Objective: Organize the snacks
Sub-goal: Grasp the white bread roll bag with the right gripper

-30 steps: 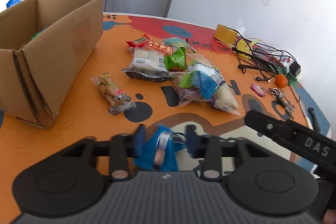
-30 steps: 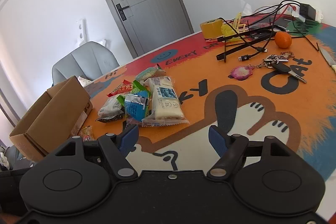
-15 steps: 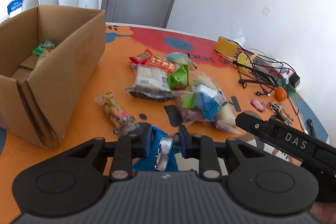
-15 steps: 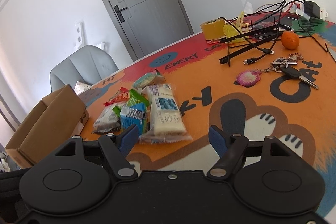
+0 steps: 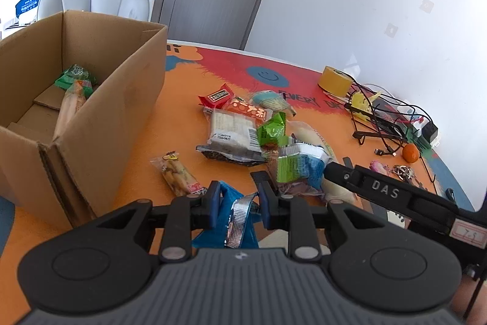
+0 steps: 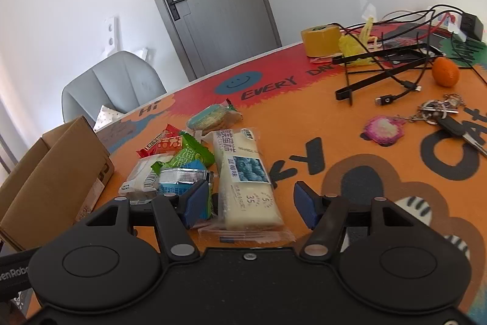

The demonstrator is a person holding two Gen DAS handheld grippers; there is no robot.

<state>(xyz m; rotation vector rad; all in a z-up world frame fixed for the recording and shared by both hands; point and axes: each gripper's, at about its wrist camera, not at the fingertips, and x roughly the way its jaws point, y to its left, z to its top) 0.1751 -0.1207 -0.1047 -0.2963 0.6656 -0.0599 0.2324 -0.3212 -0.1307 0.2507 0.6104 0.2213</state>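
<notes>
Your left gripper (image 5: 238, 201) pinches a crumpled blue snack packet (image 5: 232, 218) with a silver crimped end; your right gripper (image 6: 251, 201) jaws are spread.

Matt cardboard box (image 5: 100, 99) – glossy foil/plastic snack pkts (image 5: 231, 130), matt tablecloth (image 6: 304, 124).

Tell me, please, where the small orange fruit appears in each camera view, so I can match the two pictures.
Left wrist view: the orange fruit sits at the right edge, beside the black cables.
Right wrist view: the orange fruit sits upper right, just right of the same cables.
Shared landmark: the yellow tape roll by the cables.
</notes>
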